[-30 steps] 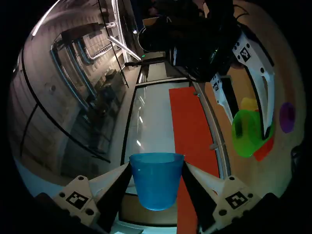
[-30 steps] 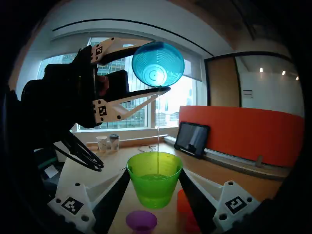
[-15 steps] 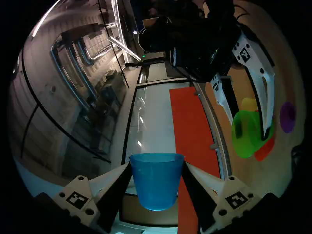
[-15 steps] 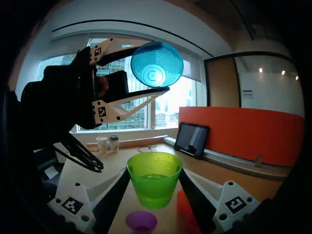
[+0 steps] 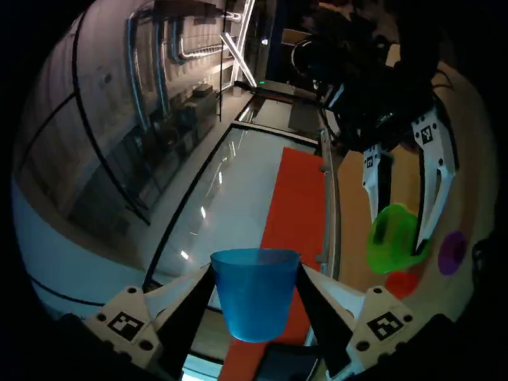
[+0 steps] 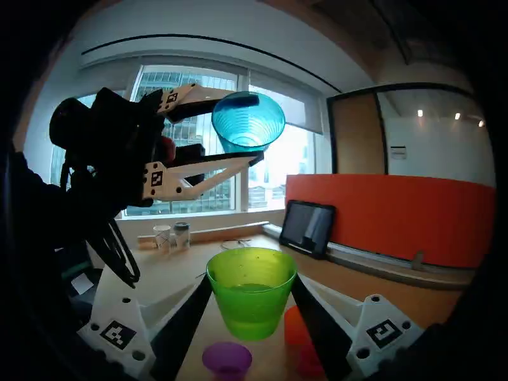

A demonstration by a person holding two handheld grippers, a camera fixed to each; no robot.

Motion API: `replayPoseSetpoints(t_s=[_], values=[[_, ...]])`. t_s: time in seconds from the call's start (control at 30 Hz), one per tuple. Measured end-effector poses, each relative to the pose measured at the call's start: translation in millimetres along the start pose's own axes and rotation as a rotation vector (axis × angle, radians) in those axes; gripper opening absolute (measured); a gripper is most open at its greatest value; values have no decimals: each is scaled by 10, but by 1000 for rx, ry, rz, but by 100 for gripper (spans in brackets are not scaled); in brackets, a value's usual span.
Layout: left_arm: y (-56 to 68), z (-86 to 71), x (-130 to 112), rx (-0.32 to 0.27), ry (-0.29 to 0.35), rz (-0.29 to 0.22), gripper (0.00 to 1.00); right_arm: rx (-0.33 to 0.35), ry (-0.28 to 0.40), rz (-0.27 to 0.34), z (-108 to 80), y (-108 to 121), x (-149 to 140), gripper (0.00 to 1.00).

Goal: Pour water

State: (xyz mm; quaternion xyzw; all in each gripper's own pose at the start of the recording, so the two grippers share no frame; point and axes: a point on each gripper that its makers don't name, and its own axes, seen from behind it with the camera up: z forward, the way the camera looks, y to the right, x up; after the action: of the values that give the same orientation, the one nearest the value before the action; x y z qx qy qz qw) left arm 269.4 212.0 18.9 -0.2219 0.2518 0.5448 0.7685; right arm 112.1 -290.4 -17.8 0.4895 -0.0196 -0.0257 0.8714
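My left gripper [image 5: 255, 293] is shut on a blue cup [image 5: 255, 293], which fills the lower middle of the left gripper view. In the right gripper view that same blue cup [image 6: 247, 122] hangs tipped on its side, mouth toward me, up above a green cup [image 6: 252, 291] with water in its bottom. My right gripper [image 6: 252, 298] is shut on the green cup. No stream runs between the cups. In the left gripper view the green cup [image 5: 392, 239] sits between the right gripper's white fingers [image 5: 437, 184] at the far right.
On the wooden table [image 6: 190, 270] a purple cup [image 6: 227, 360] and an orange cup [image 6: 297, 330] stand just below the green one. A tablet [image 6: 307, 227] leans against the orange partition [image 6: 394, 216]. Two small jars [image 6: 173, 235] stand by the window.
The water stream seen a second ago has stopped. The blue cup has swung back from mouth-down toward level and moved slightly up and left. The green cup has stayed still.
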Motion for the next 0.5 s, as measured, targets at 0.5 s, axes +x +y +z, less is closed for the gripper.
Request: replayPoseSetpoints(t_s=[0.5], values=[[-71,-85,-273,4,-45,-394,86,-13,8,-6,-63,29,35,90]])
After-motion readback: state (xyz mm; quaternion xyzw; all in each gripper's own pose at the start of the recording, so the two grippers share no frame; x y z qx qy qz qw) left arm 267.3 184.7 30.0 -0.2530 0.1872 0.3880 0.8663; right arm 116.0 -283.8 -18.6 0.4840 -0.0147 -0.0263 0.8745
